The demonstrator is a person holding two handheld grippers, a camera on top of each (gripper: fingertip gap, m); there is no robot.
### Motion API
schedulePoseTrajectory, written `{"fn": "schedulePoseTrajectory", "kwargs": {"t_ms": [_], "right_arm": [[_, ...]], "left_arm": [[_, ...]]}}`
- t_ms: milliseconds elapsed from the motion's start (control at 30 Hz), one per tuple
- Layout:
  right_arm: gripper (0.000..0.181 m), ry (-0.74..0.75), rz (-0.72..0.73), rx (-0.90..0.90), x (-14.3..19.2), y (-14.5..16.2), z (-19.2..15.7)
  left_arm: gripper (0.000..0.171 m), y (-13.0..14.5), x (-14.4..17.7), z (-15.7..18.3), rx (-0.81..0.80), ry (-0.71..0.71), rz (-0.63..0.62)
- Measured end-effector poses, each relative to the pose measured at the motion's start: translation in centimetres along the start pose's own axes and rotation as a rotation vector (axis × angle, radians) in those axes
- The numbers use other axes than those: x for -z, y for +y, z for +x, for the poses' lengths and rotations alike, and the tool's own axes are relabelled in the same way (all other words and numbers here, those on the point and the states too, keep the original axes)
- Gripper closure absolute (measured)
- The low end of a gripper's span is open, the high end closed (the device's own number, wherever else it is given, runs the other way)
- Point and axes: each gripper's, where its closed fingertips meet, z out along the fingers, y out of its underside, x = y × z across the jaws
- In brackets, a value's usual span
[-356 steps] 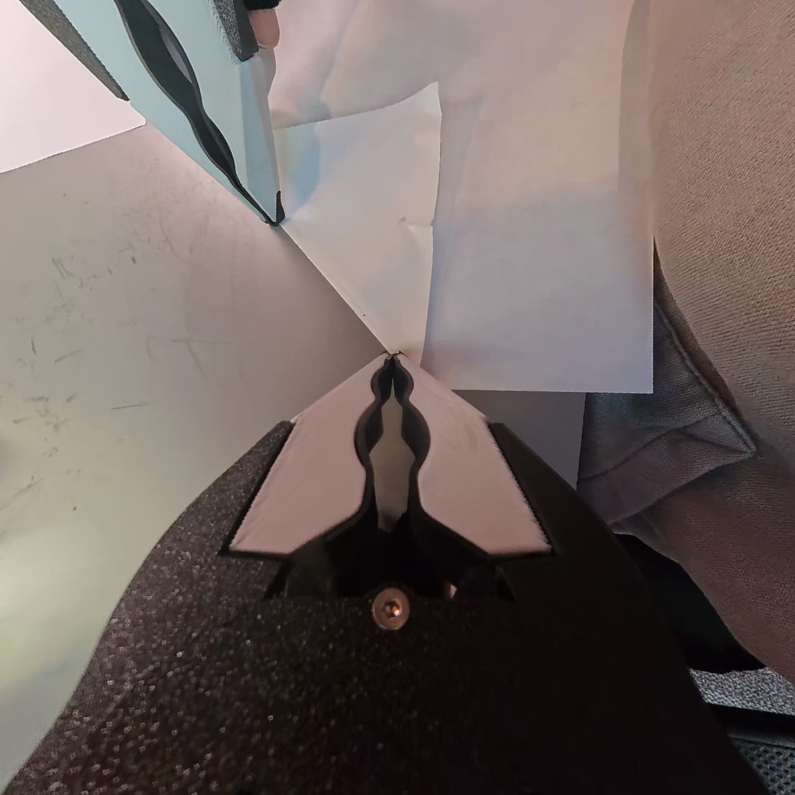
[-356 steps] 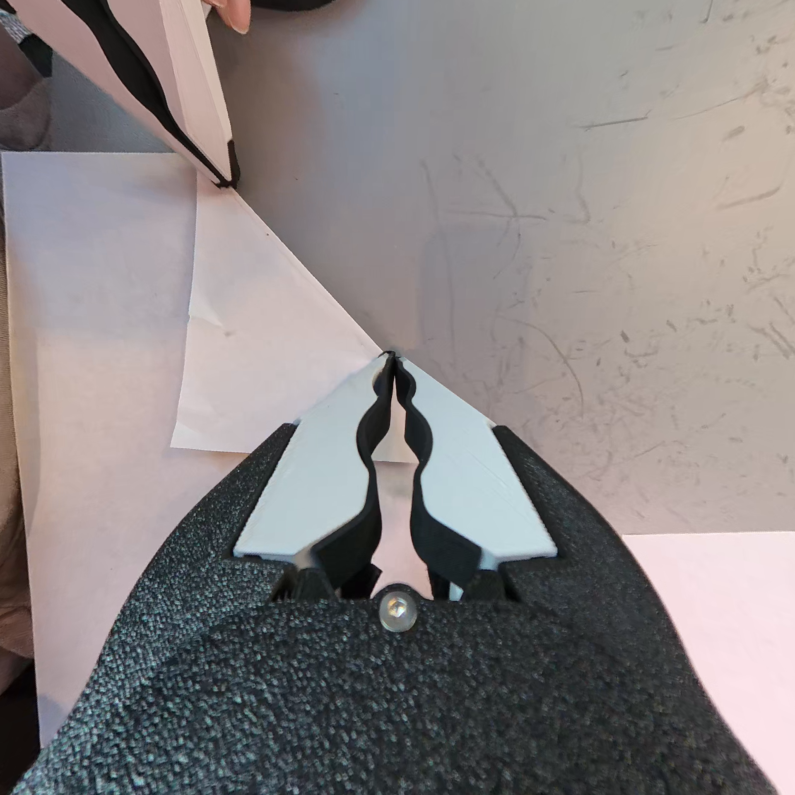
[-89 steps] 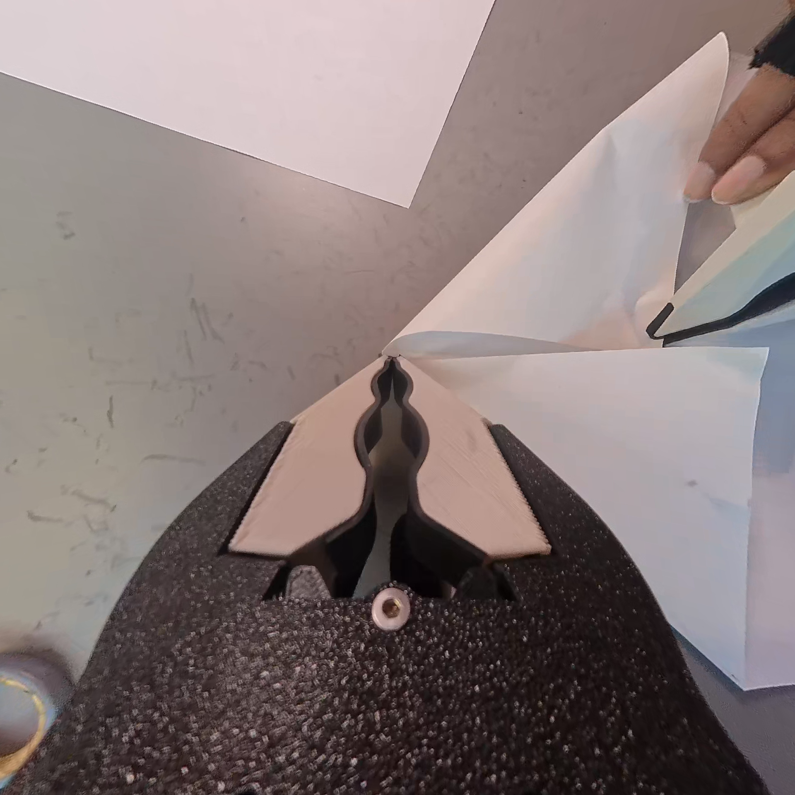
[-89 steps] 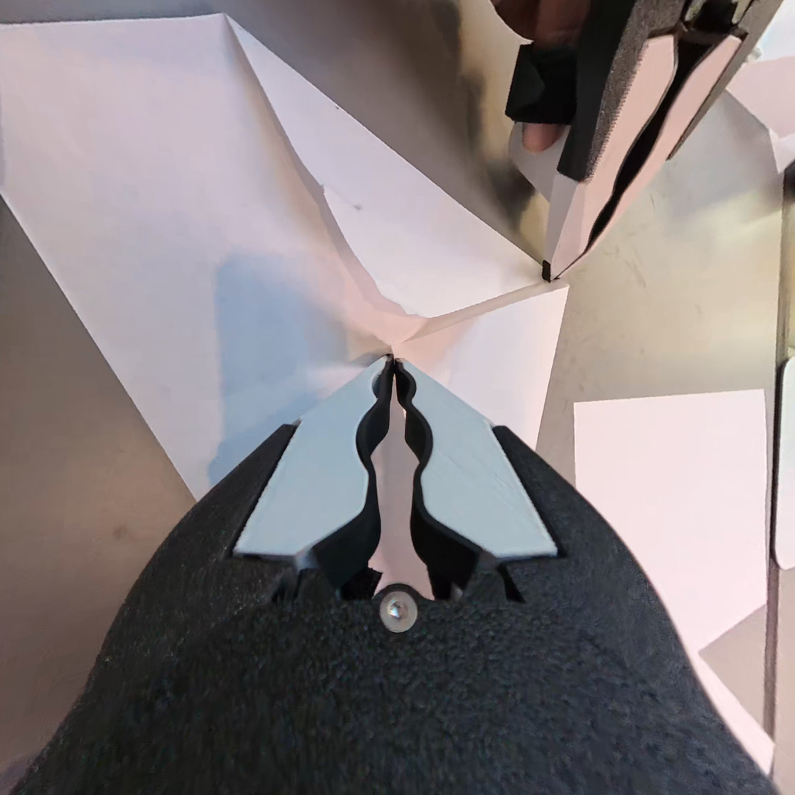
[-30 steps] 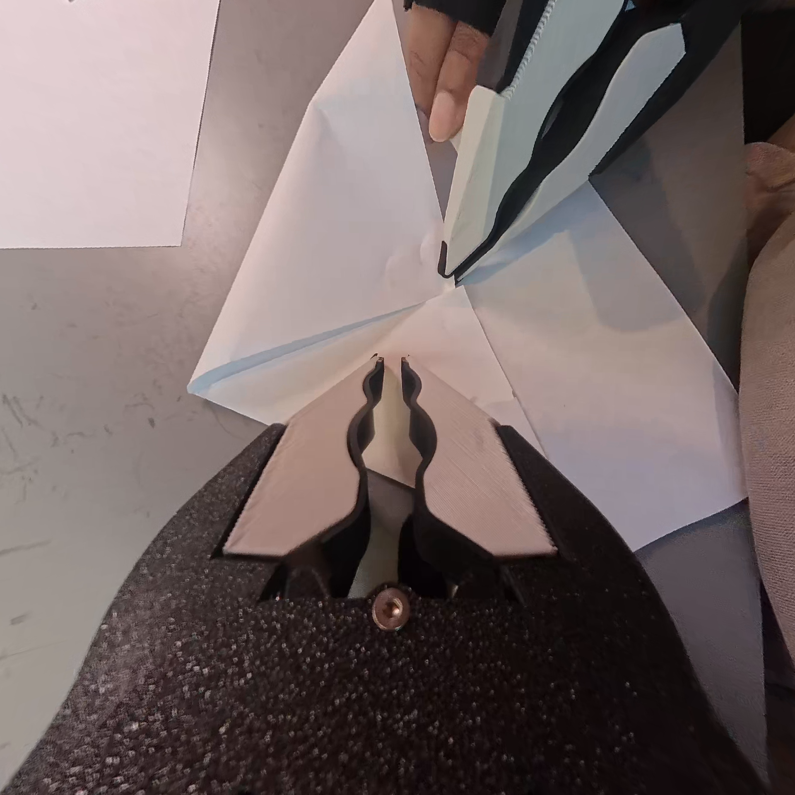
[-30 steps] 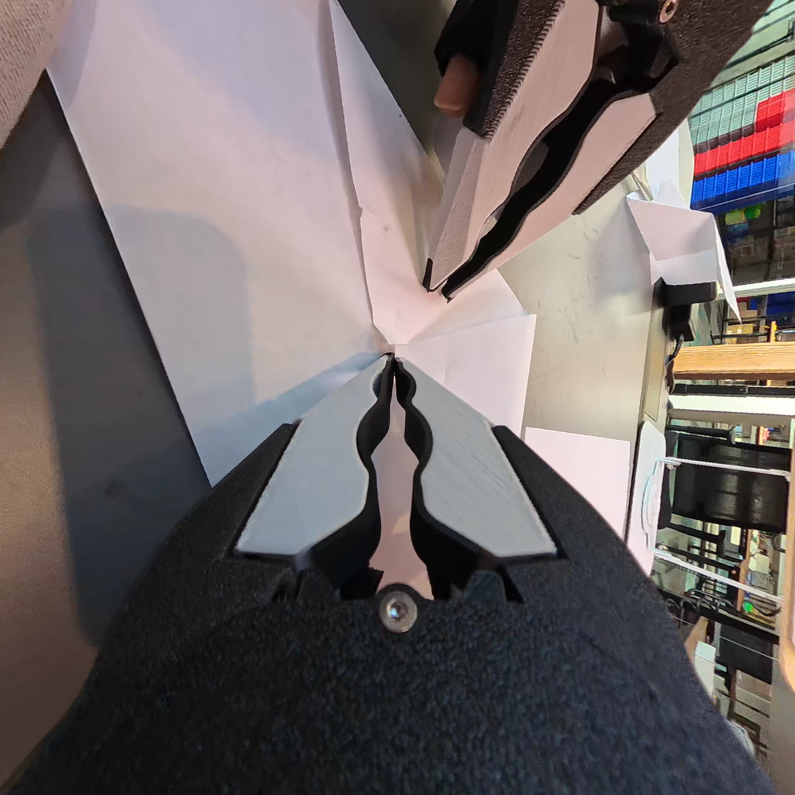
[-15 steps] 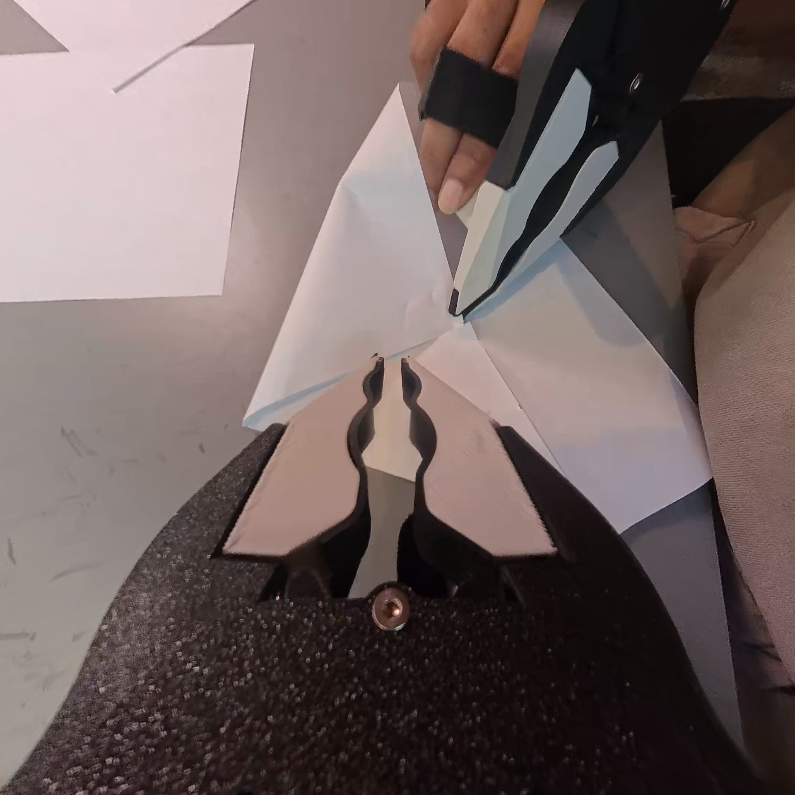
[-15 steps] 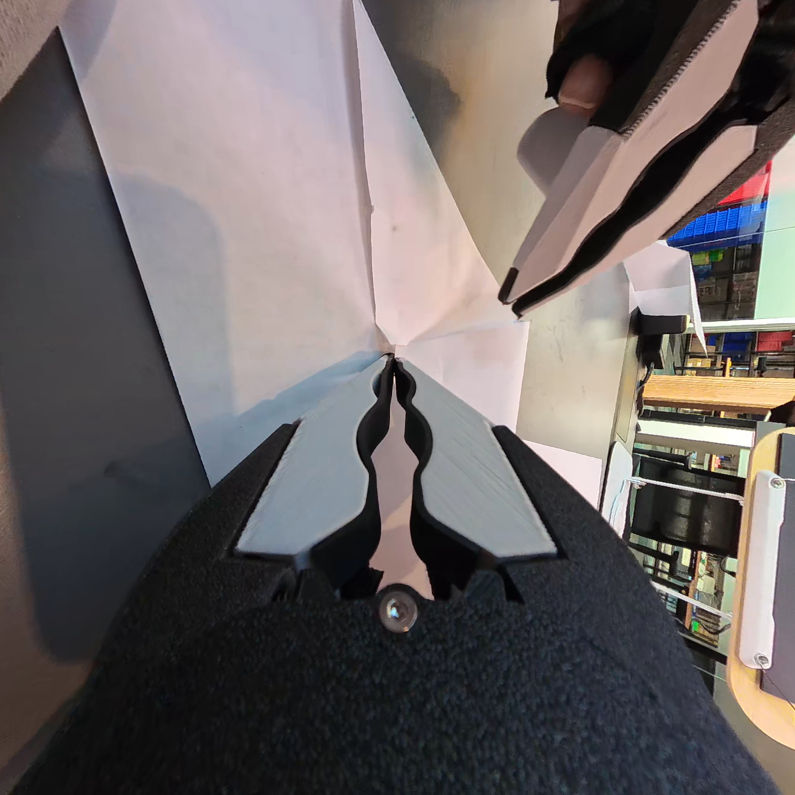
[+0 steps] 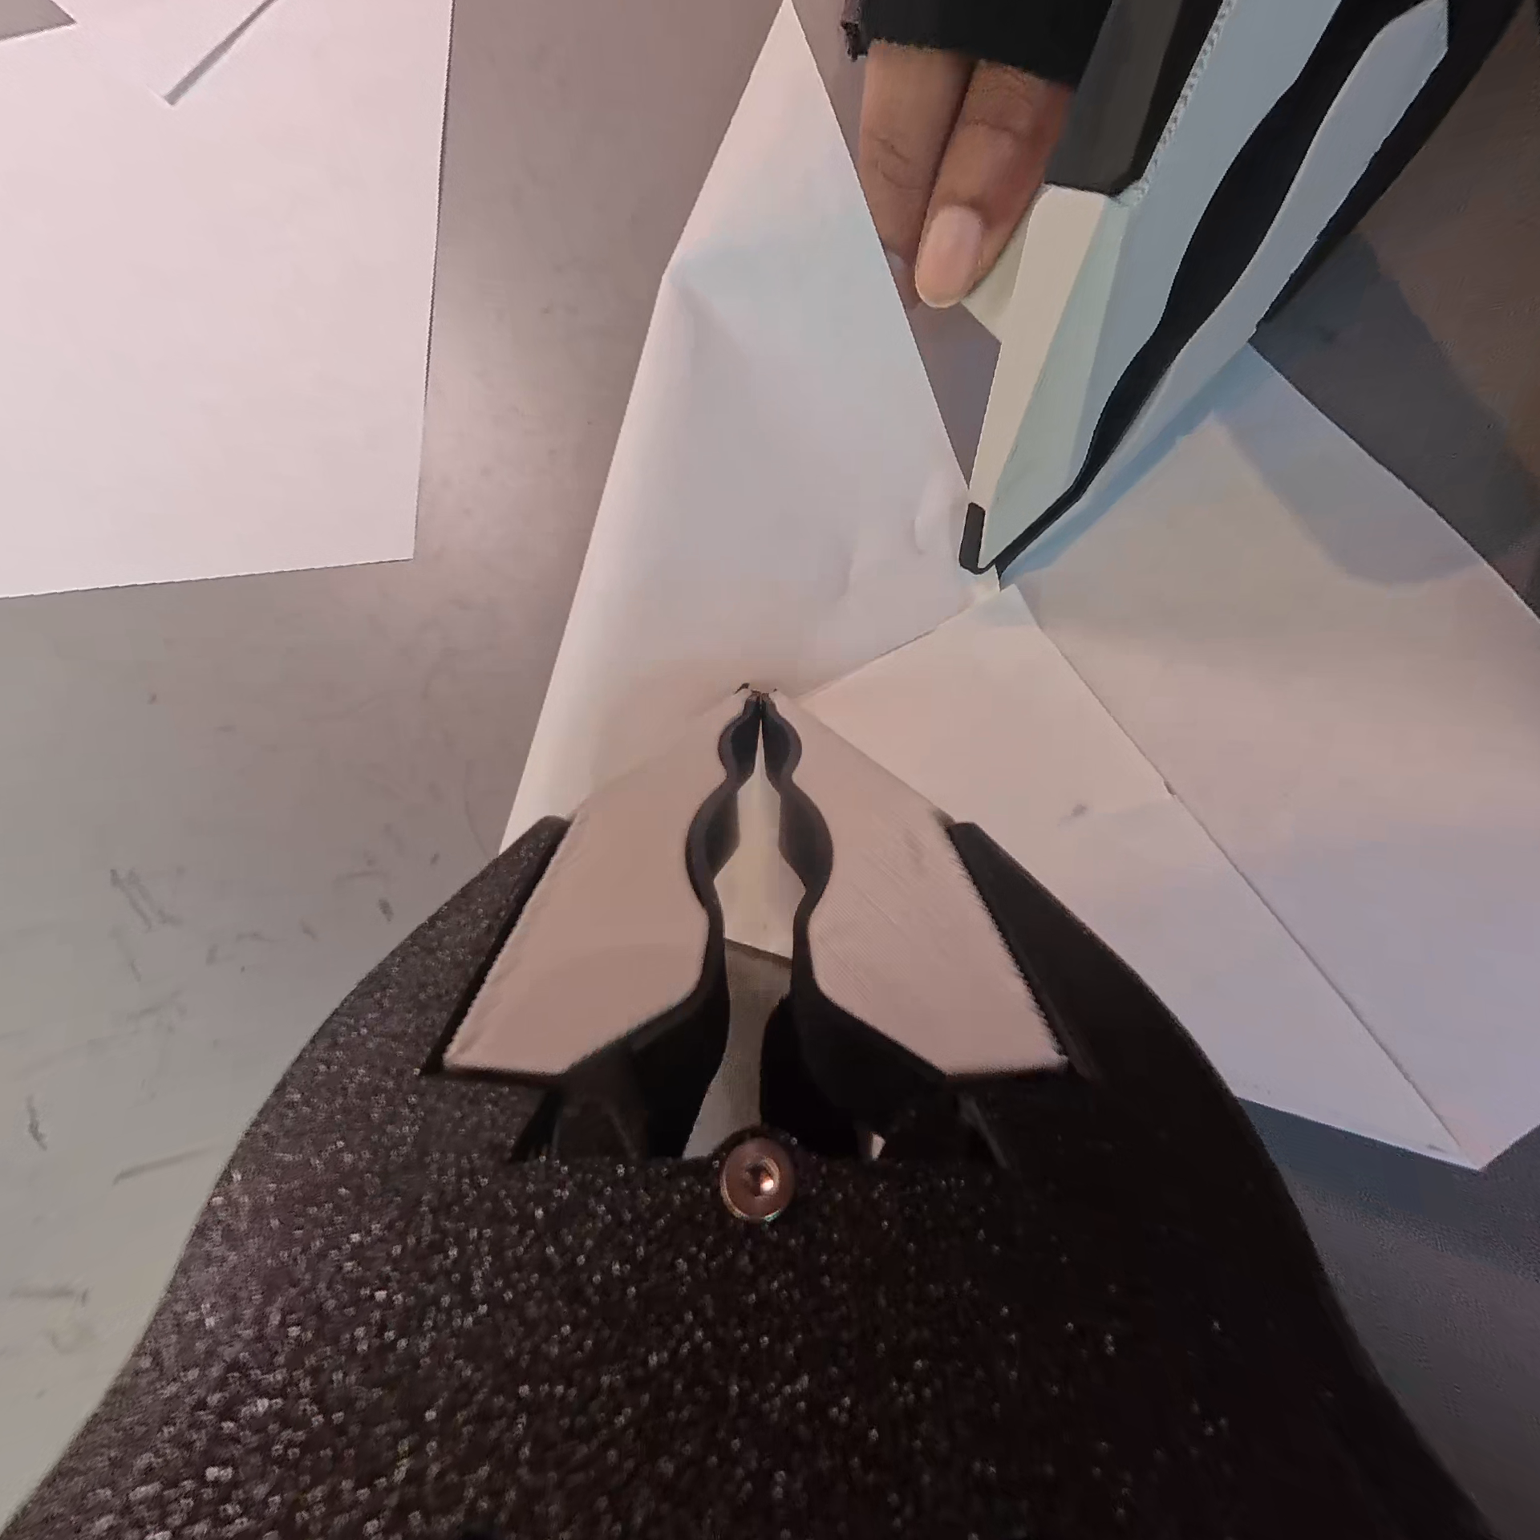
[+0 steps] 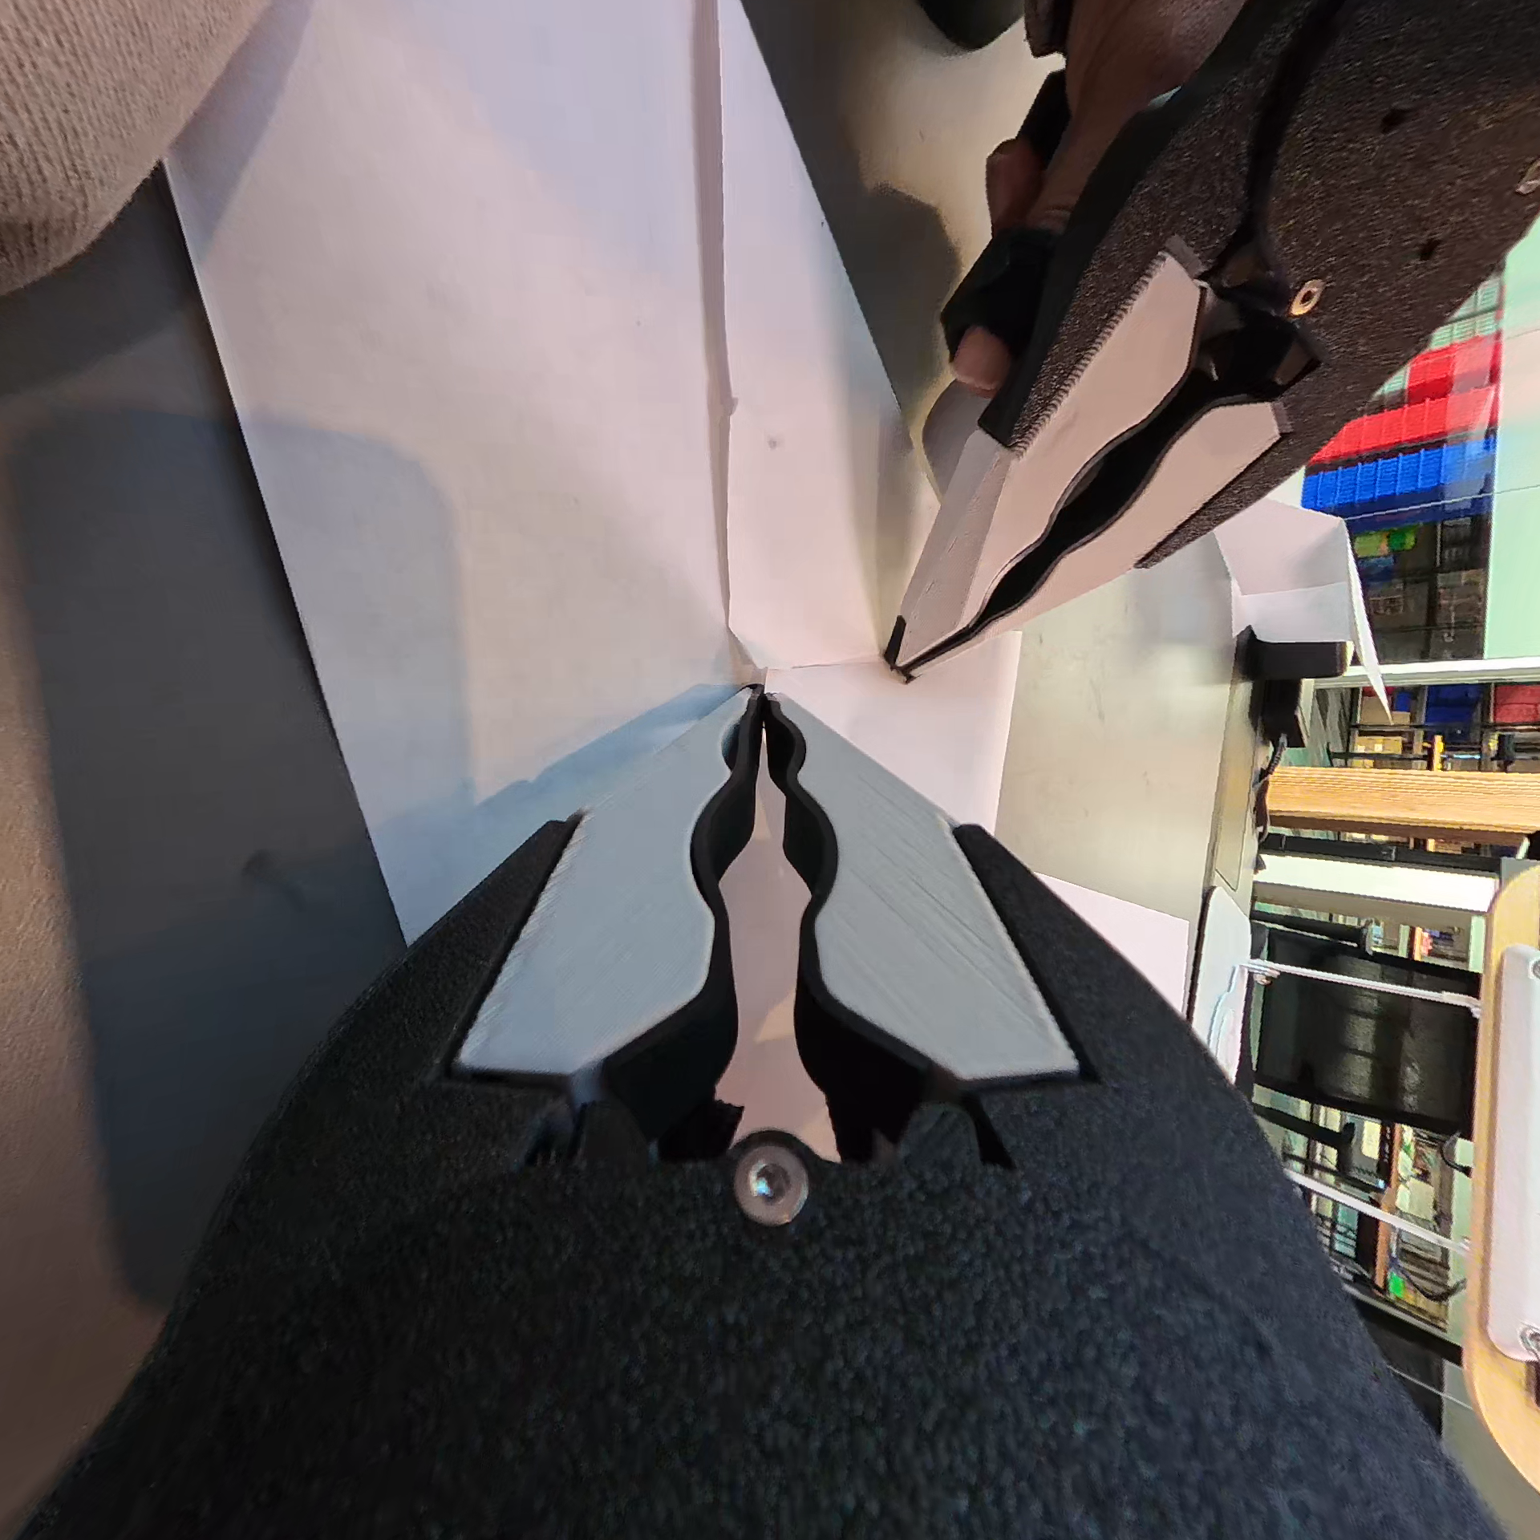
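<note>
Fingers [image 9: 633,900] of the left gripper [image 9: 757,696] and right gripper [image 10: 760,693] both pinch the folded paper [image 9: 775,467]. Right tips sit at its two o'clock, seemingly pinning a flap.

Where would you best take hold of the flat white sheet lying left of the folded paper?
Probably its near right corner, coming in low from the table: the flat sheet offers no lip elsewhere, and that corner lies clear of the folded paper.

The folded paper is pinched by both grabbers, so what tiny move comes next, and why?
Probably pull the left gripper gently along the crease, away from the right gripper. Both look shut on the folded paper close together, and the flap between them lies puckered, so a small slide may flatten it.
</note>
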Motion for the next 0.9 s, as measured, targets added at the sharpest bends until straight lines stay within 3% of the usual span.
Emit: {"fn": "schedulePoseTrajectory", "kwargs": {"t_ms": [567,900], "right_arm": [[0.181,-0.019,0.018,0.048,0.45,-0.01,-0.34],[0.181,-0.012,-0.013,0.044,0.40,-0.06,-0.26]], "left_arm": [[0.171,-0.12,-0.12,0.39,-0.044,-0.009,0.008],[0.171,-0.13,-0.14,0.46,0.208,0.121,-0.136]]}}
